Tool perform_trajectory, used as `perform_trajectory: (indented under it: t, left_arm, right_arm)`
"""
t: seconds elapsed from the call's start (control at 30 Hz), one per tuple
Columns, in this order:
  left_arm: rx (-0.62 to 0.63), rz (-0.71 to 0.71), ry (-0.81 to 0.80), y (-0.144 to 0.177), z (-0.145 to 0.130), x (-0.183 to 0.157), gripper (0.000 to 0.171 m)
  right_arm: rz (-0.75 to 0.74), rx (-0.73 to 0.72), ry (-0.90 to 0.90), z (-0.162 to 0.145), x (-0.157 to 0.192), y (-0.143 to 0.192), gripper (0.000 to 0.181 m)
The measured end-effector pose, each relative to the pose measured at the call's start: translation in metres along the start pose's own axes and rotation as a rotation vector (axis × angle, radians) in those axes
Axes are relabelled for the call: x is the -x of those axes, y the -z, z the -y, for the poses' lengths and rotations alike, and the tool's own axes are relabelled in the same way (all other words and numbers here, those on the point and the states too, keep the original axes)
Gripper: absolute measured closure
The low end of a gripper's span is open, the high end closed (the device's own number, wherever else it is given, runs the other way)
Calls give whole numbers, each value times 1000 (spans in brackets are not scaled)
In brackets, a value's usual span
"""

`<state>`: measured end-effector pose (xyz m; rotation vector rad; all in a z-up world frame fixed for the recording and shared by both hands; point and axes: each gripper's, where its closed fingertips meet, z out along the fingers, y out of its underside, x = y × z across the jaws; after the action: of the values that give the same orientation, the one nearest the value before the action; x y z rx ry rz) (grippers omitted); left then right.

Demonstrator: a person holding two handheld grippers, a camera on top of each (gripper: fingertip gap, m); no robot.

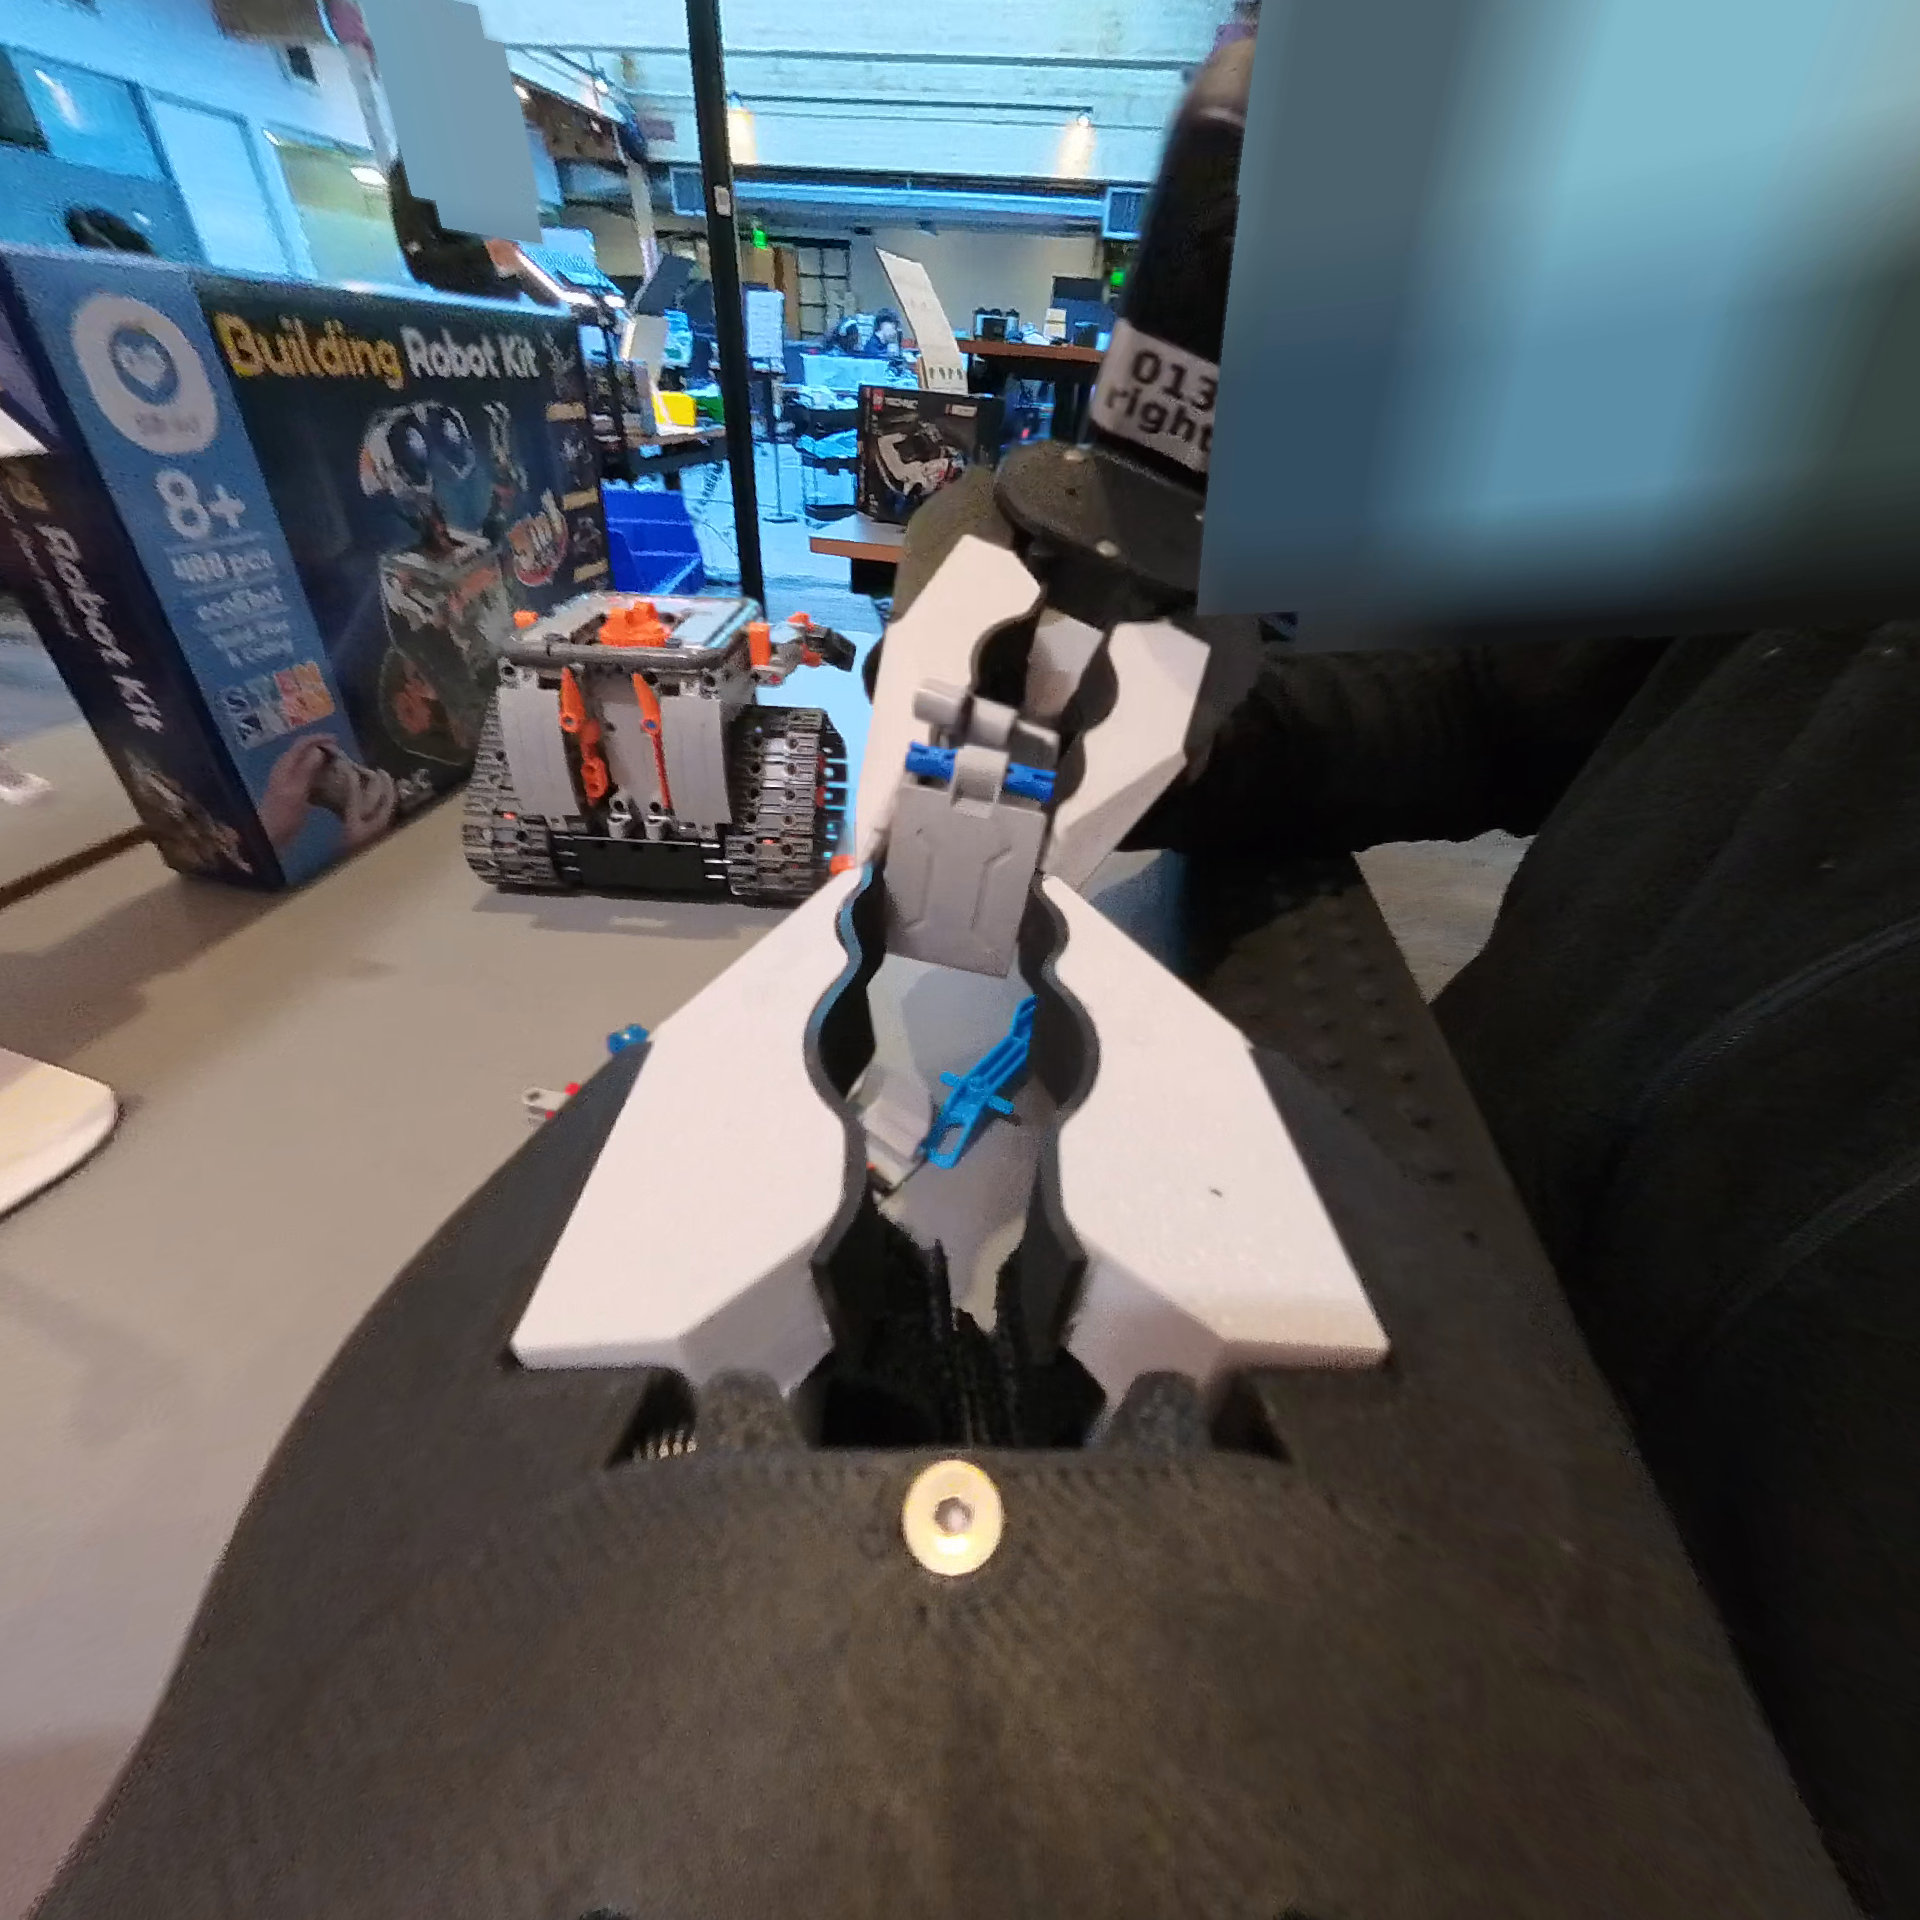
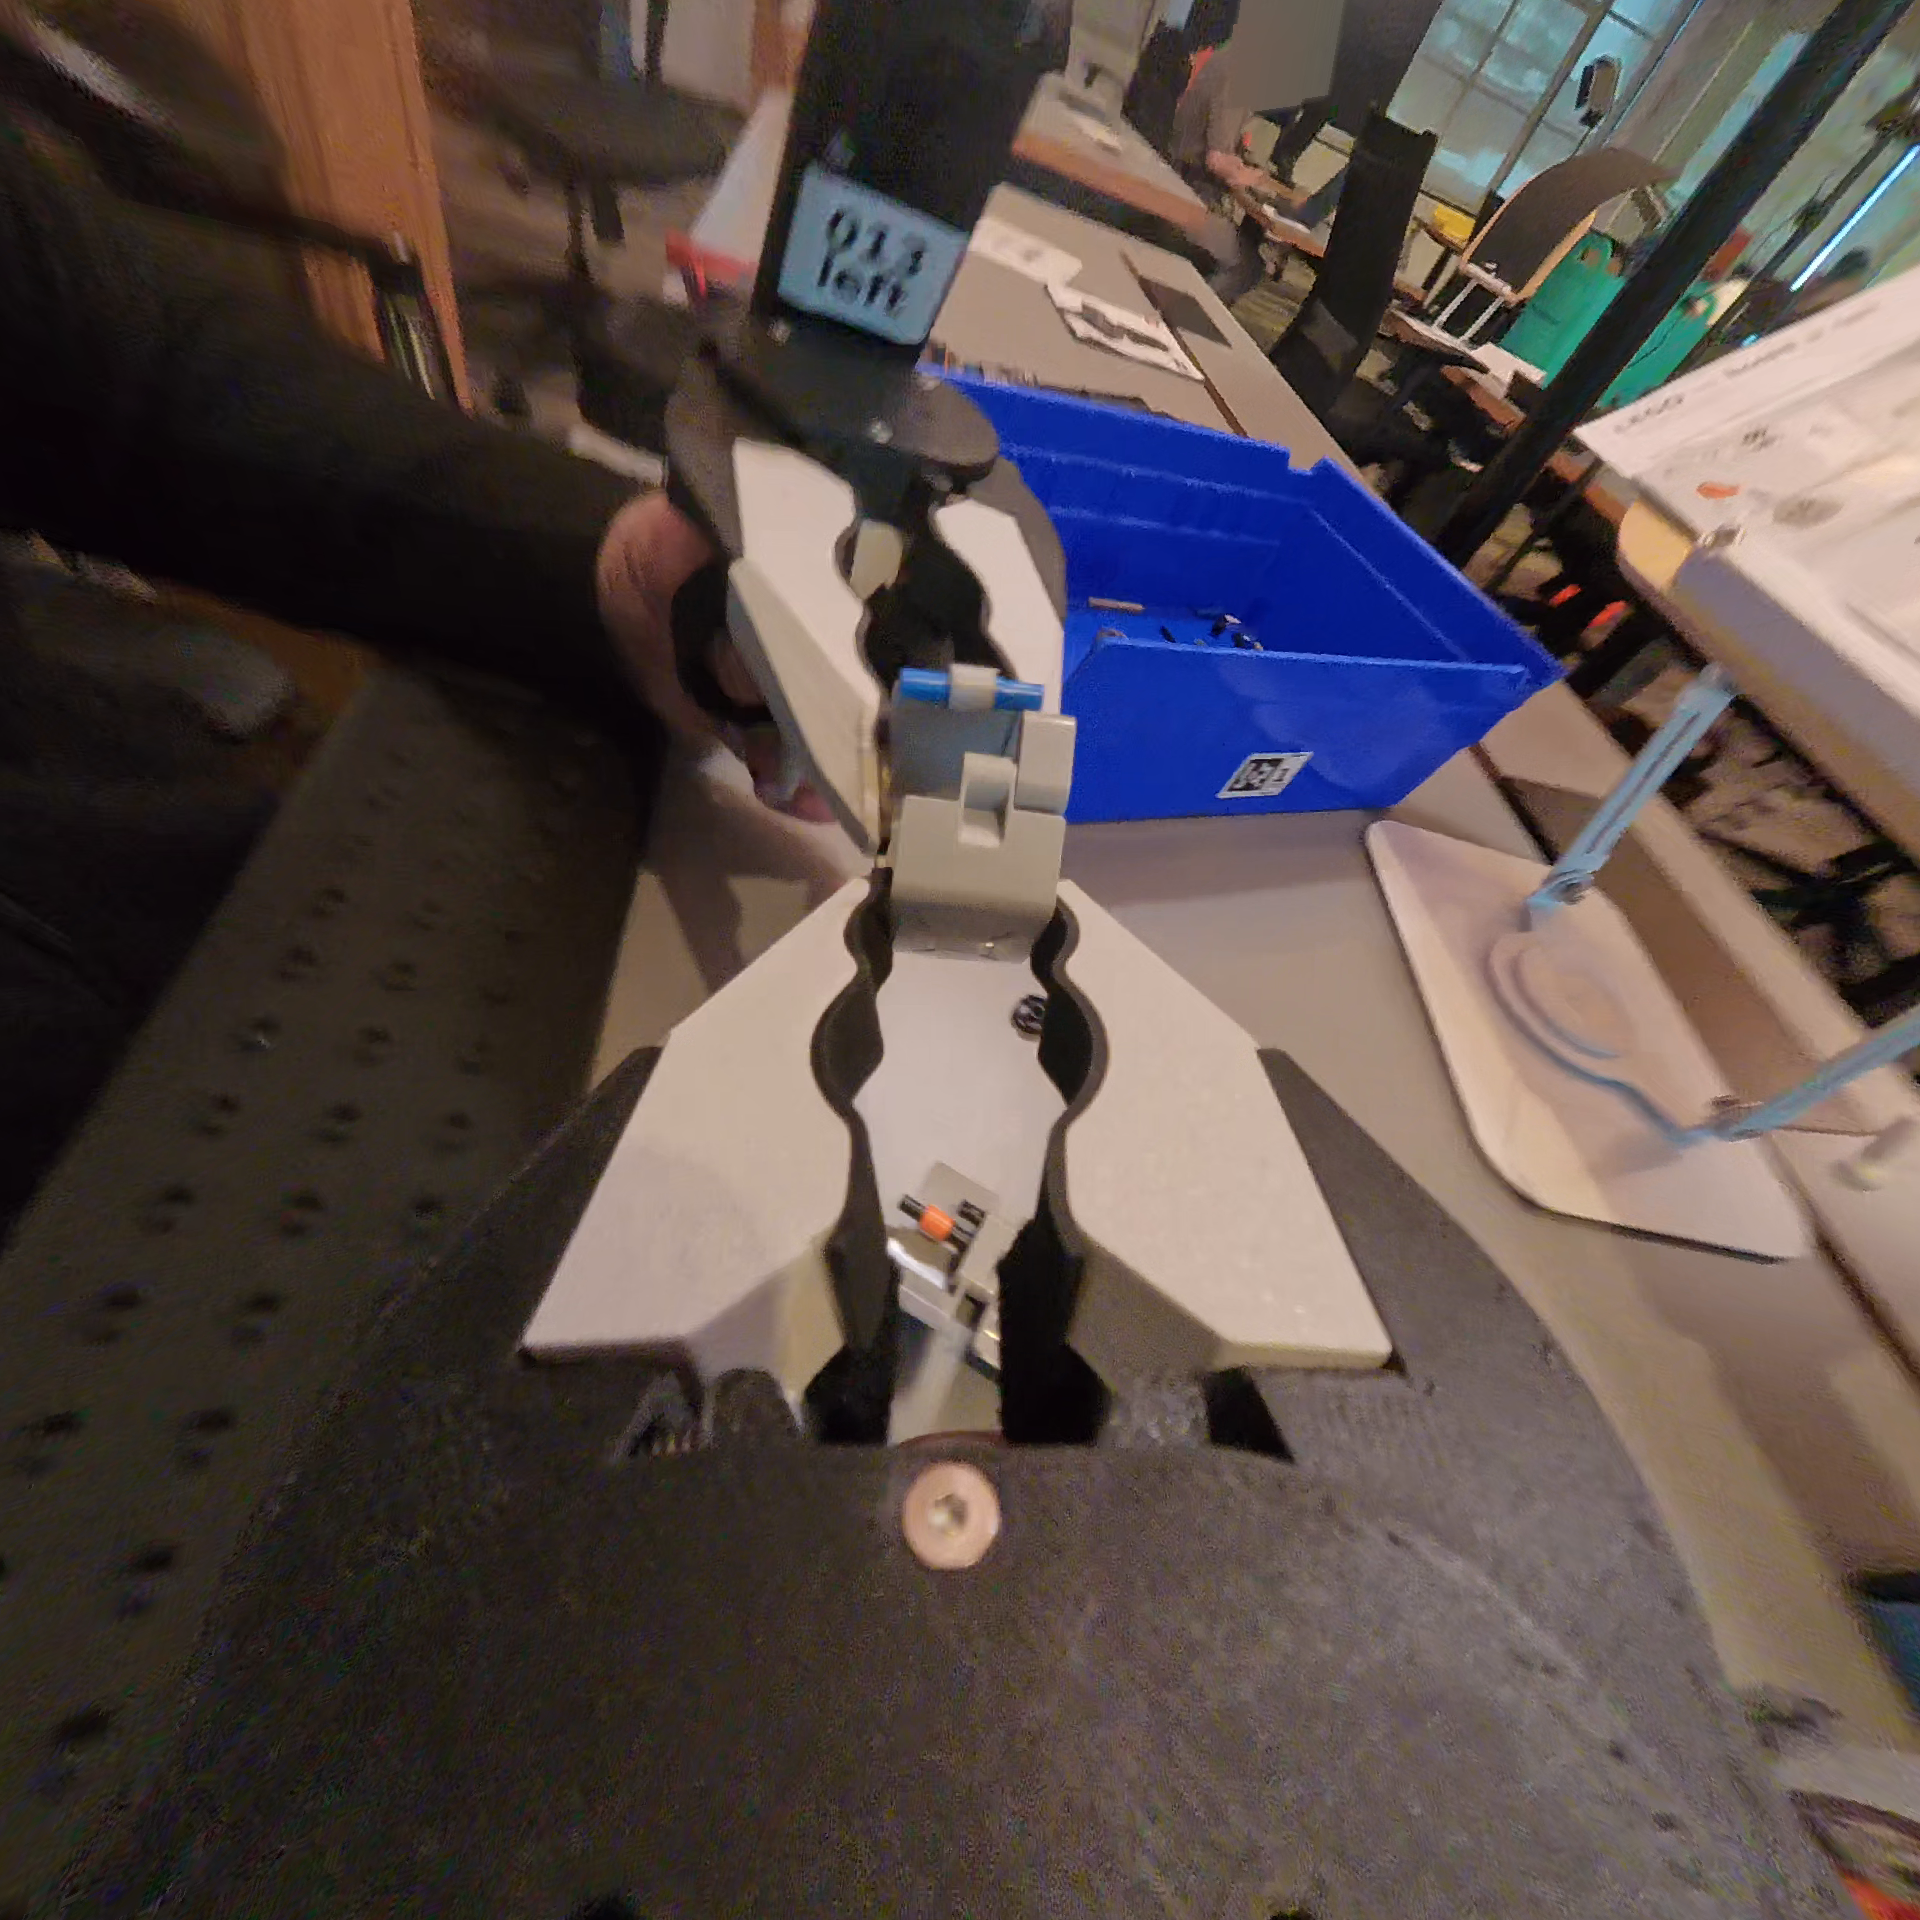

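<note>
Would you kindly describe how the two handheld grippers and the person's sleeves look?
Both the left gripper and right gripper have black textured bodies, pale grey wedge-shaped fingers with wavy black inner pads, and a silver screw. Each handle carries a label. The sleeves are black.

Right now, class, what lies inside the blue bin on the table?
Inside the blue bin, only a few small dark pieces show on its floor. The near wall and the left gripper cover the rest.

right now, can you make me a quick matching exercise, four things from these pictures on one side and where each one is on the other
Things:
1. grey brick piece
2. tracked toy robot
3. kit box
4. blue bin

Places:
A. standing at the table's far left in the left wrist view
B. pinched between both grippers' tips
C. behind the left gripper in the right wrist view
D. on the table beside the box

Pairs: 1-B, 2-D, 3-A, 4-C
</note>
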<state>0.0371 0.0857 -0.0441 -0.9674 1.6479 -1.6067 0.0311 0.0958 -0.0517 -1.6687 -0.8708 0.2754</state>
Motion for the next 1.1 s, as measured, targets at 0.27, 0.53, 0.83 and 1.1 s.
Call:
perform_trajectory:
  t: [0.27, 0.53, 0.83, 1.1]
  left_arm:
    - [36, 77, -149, 2, -1, 2, 149]
    - [17, 35, -89, 4, 0, 1, 149]
    - [-13, -24, 32, 2, -2, 2, 147]
    - [-57, 5, 113, 13, 6, 16, 126]
  right_arm:
    - [63, -31, -254, -4, 0, -10, 157]
    - [33, 4, -145, -4, 2, -13, 157]
    - [-45, 66, 84, -6, -1, -12, 157]
    - [-248, 90, 405, 5, -17, 1, 157]
